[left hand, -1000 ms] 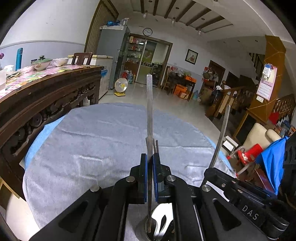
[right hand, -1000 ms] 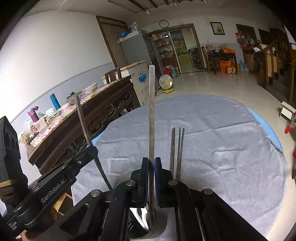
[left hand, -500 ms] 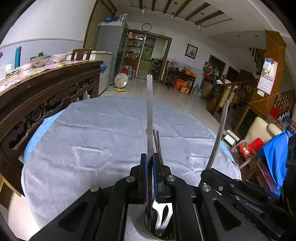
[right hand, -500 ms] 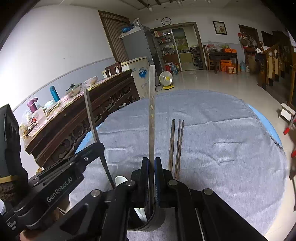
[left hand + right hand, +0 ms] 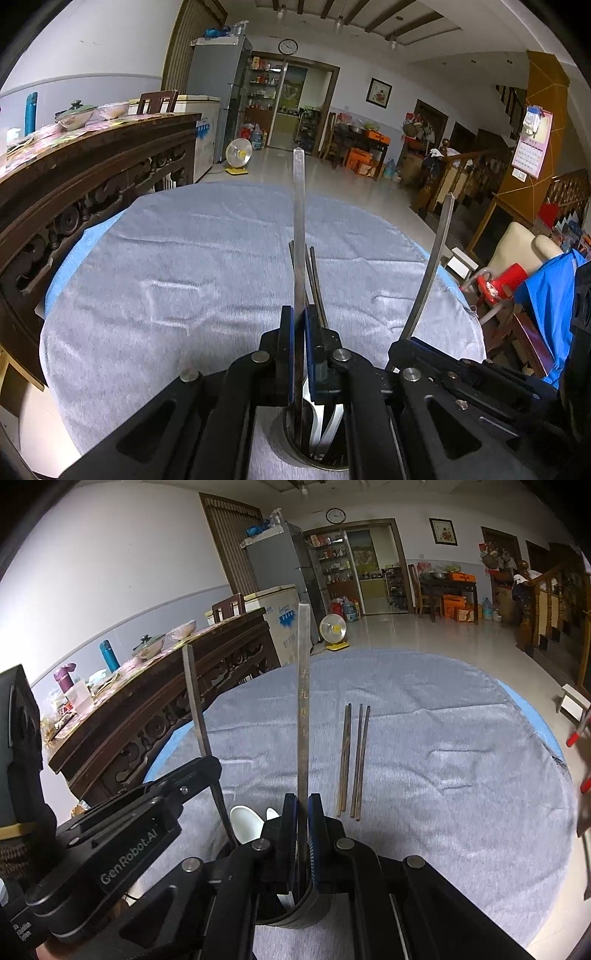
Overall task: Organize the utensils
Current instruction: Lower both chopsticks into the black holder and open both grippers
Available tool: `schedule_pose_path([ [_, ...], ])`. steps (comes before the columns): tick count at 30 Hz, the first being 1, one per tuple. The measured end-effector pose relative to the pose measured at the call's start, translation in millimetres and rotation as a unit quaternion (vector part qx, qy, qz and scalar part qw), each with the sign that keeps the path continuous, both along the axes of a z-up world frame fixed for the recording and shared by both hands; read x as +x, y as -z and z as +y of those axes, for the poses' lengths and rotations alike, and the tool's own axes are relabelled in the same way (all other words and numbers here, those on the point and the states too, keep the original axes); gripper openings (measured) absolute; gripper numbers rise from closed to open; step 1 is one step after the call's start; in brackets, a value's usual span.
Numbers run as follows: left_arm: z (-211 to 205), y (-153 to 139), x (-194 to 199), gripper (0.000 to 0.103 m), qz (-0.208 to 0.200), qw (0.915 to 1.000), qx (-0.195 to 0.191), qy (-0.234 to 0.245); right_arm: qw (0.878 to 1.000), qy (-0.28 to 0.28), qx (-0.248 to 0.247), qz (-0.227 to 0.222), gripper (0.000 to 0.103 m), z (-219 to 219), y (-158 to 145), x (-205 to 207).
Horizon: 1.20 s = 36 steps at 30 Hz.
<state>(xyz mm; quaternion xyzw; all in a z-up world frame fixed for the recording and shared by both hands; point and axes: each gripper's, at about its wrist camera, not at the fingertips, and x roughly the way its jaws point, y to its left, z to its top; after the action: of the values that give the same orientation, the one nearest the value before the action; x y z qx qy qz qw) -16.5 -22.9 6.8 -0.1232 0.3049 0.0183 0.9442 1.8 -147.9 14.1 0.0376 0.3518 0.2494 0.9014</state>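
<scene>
Left claw (image 5: 299, 332): blue-padded jaws pressed flat on a long, flat, dull-grey metal utensil handle (image 5: 299, 221), held upright; its lower end drops into the round steel utensil cup (image 5: 314, 456) directly beneath me. Glossy white spoons (image 5: 325, 421) lean inside that cup.

Right claw (image 5: 303, 819): jaws likewise closed tight on a second flat metal handle with engraved characters down its face (image 5: 304, 701), also upright, its lower end inside the same cup (image 5: 306, 912). A smooth white spoon bowl (image 5: 245, 825) shows at the rim (left of my pads).

Three thin dark wooden chopsticks (image 5: 352, 760) lie side by side on the worktop beyond the cup, roughly parallel, apart from both claws. The round worktop wears a grey, nubbly towelling cloth (image 5: 166, 277), creased in soft ridges, over a blue under-layer (image 5: 64, 266).

Against a second ago: the cup's mouth and the white spoons now show much more fully under my left claw, and the chopsticks lie just where they did. Both grips are unchanged.
</scene>
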Motion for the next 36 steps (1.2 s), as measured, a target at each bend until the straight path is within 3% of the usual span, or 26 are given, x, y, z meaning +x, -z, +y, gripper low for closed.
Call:
schedule_pose_path([
  [17, 1.1, 4.6, -4.2, 0.006, 0.026, 0.9996, -0.013, 0.004, 1.000, -0.013, -0.003, 0.021, 0.007, -1.5, 10.1, -1.5],
  [19, 2.8, 3.2, -5.0, 0.009, 0.030, 0.9994, -0.017, 0.001, 1.000, -0.013, -0.001, 0.022, 0.008, -2.8, 9.5, -1.9],
  [21, 6.2, 1.8, -5.6, 0.021, 0.038, 0.9990, -0.026, -0.001, 1.000, -0.011, -0.002, 0.023, 0.012, -4.1, 7.6, -2.0],
  [23, 9.6, -0.3, -8.0, 0.032, 0.037, 0.9988, -0.032, -0.005, 1.000, -0.010, 0.001, 0.021, 0.032, -6.6, 5.1, -3.4],
  [24, 11.5, -1.7, -9.2, 0.041, 0.035, 0.9988, -0.033, -0.008, 1.000, -0.012, 0.004, 0.021, 0.036, -8.0, 3.4, -4.3],
  [26, 14.9, -5.3, -12.5, 0.049, 0.033, 0.9987, -0.035, -0.016, 1.000, -0.010, 0.009, 0.014, 0.054, -11.6, -1.5, -7.2],
  [29, 17.9, -9.2, -15.2, 0.051, 0.031, 0.9986, -0.038, -0.019, 1.000, -0.007, 0.014, 0.008, 0.056, -15.5, -6.6, -9.9],
  [36, 23.1, -12.6, -18.9, 0.064, 0.030, 0.9983, -0.042, -0.025, 0.999, 0.005, 0.037, 0.024, 0.056, -28.9, -5.5, -7.3],
])
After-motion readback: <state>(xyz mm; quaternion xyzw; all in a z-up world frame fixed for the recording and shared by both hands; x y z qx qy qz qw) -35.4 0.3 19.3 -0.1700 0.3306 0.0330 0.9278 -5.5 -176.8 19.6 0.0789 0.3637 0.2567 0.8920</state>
